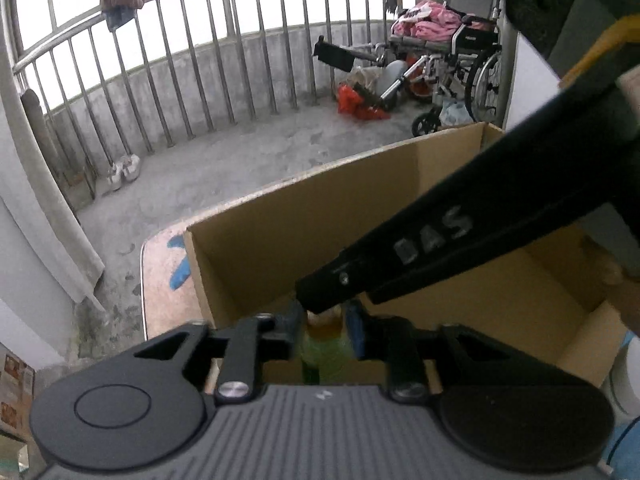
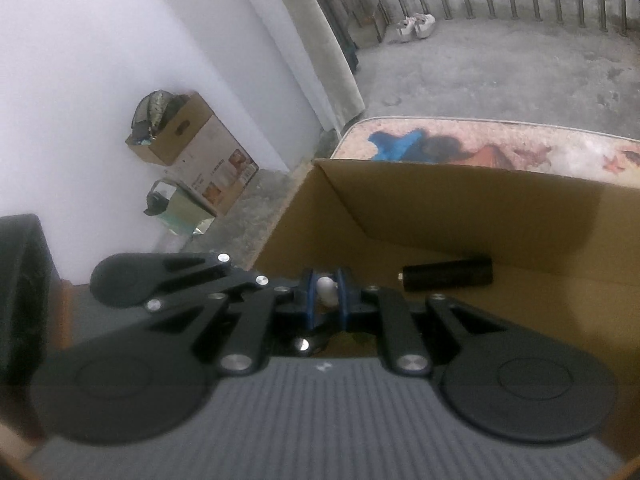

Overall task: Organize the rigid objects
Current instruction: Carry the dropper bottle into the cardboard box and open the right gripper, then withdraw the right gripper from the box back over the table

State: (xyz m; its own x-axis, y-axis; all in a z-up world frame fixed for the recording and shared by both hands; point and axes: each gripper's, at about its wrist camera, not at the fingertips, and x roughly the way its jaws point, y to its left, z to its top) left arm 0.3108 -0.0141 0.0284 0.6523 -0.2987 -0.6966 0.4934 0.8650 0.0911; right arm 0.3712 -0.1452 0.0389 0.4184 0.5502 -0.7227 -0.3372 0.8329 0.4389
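An open cardboard box stands on a patterned table. My left gripper is shut on a green bottle with amber liquid near its neck, held over the box's near edge. The right gripper's black body reaches in from the upper right, its tip right above the bottle top. In the right wrist view, my right gripper is shut on a small white object, apparently the bottle's cap. The left gripper's linkage shows just left of it. A black cylinder lies inside the box.
The table carries a pink cloth with blue and red prints. A concrete balcony floor, metal railing, white shoes, a wheelchair and a red bag lie beyond. A carton stands against the white wall.
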